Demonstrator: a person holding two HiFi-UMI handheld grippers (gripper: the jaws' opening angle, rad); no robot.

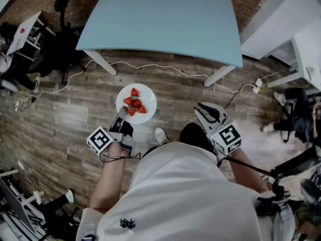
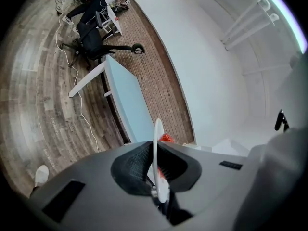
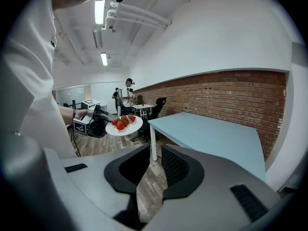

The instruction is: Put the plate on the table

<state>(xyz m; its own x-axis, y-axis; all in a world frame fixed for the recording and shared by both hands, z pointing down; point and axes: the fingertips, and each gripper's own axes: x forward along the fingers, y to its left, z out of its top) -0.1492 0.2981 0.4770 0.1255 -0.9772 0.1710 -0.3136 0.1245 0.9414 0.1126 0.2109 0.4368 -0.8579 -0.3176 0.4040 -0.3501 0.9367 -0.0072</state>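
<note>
Left gripper (image 1: 122,118) clamped on near rim of plate (image 1: 148,98). Plate carries strawberries (image 1: 134,103) and is held level above the floor (image 1: 75,114), short of the blue surface (image 1: 160,19). Right gripper (image 1: 206,113): jaws apart, empty.

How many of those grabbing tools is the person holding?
2. The left tool grips the white plate of strawberries by its rim; the right tool is empty, jaws slightly apart.
</note>
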